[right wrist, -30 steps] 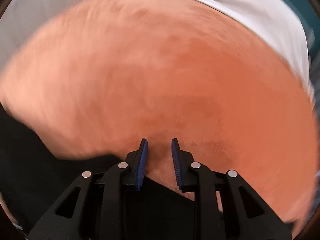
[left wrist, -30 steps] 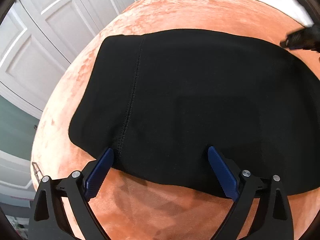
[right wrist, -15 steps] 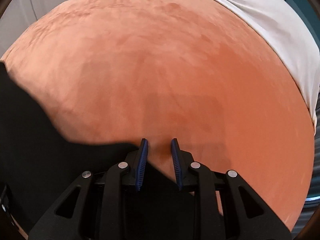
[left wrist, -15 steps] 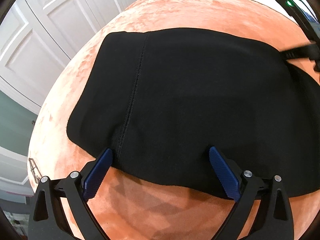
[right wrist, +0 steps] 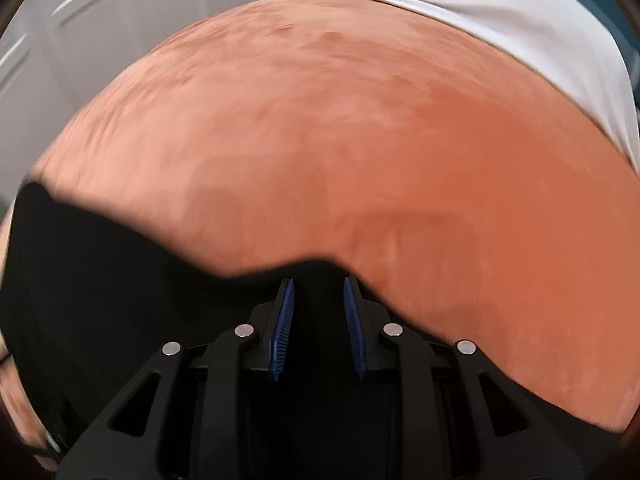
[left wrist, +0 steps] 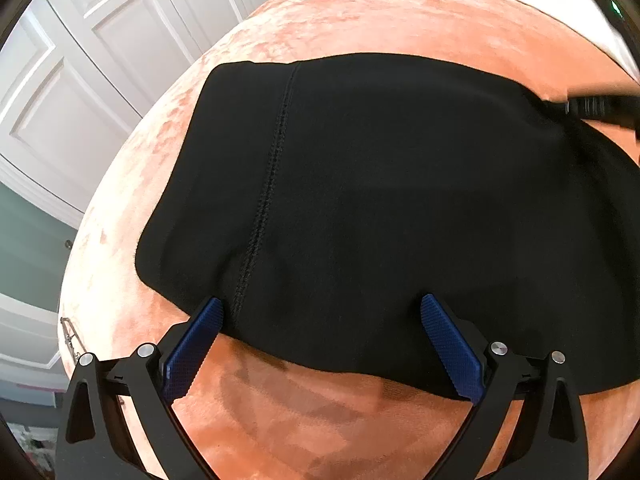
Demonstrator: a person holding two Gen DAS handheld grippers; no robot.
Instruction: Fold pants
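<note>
Black pants (left wrist: 380, 208) lie flat on orange bed cover (left wrist: 360, 12). Left tool (left wrist: 320, 336): jaws spread wide over near hem, gripping nothing. Right tool (right wrist: 318, 312): jaws narrow, black cloth between them; actual pinch cannot be told.

My right wrist view is motion-smeared; the black stretch-fabric pants (right wrist: 120, 280) run off its left and bottom edges, and whether my right gripper's (right wrist: 318, 286) blue pads pinch the cloth stays unclear.
</note>
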